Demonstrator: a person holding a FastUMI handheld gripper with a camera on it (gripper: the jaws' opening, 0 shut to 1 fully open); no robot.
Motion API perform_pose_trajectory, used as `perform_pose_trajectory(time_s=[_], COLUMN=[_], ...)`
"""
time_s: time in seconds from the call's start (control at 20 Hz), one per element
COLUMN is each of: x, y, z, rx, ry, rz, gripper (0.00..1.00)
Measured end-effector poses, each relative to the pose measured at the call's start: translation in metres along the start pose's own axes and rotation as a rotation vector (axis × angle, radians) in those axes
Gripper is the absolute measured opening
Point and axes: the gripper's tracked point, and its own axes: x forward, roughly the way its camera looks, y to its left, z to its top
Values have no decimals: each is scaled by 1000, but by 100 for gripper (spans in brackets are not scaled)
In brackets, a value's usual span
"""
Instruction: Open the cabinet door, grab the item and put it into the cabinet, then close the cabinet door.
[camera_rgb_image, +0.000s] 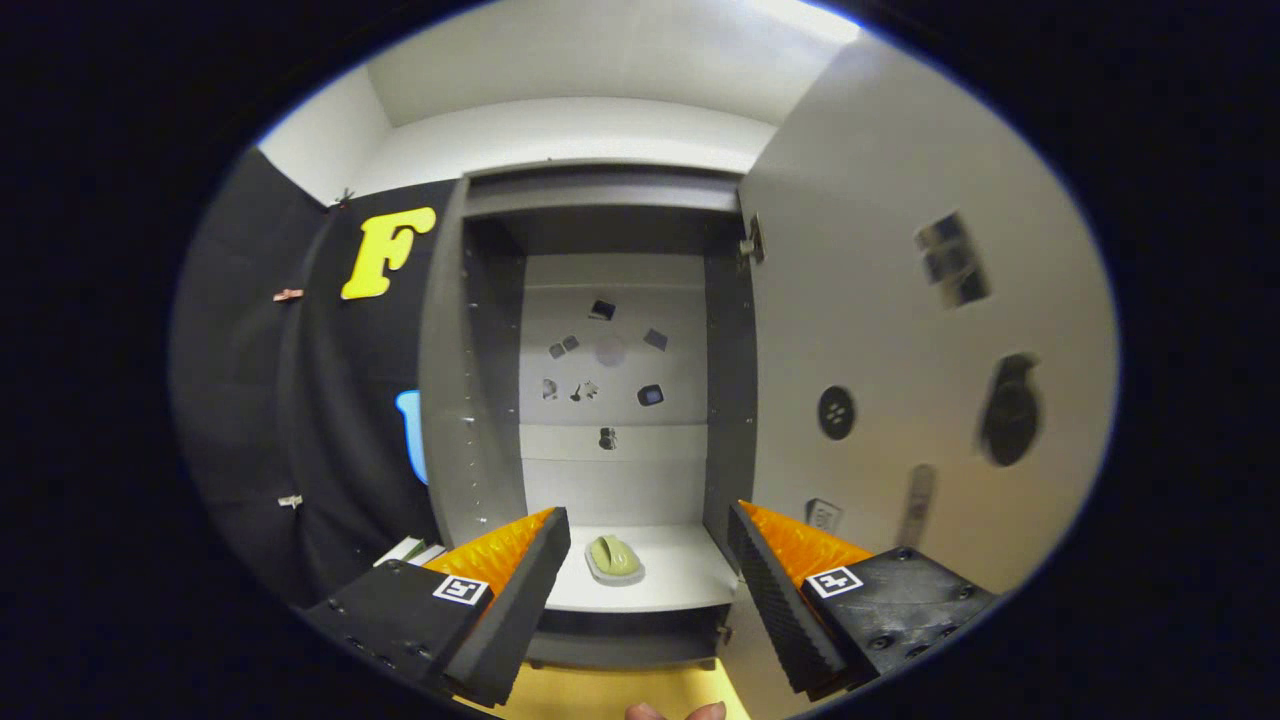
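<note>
Grey cabinet (490, 350) seen standing open, its door (900, 330) swung wide to the right and bearing dark stickers (1008, 410). Pale green item (613, 556) lay on a small light tray (632, 575) inside, on the white bottom shelf (690, 575), left of the shelf's middle and close to its front edge. Back wall (610, 350) dotted with small dark stickers. Gripper (648, 545) held spread wide and empty before the opening, the item showing between the fingers (520, 570) and beyond their tips, well apart from both. Yellowish floor (600, 695) below, with fingertips of a hand (675, 712) just at the bottom.
</note>
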Motion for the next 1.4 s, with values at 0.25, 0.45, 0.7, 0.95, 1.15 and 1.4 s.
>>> perform_pose_trajectory(time_s=[0.25,0.45,0.7,0.95,1.15,1.4], x=[-101,-152,-183,-178,-152,-123], y=[-28,-71,-137,-218,-260,-253], z=[14,15,17,1,-19,-39], rx=[2,13,10,0,-12,0], ry=[-6,31,49,83,108,159], rz=[37,7,-84,-233,-299,-275], gripper=[98,98,98,98,97,98])
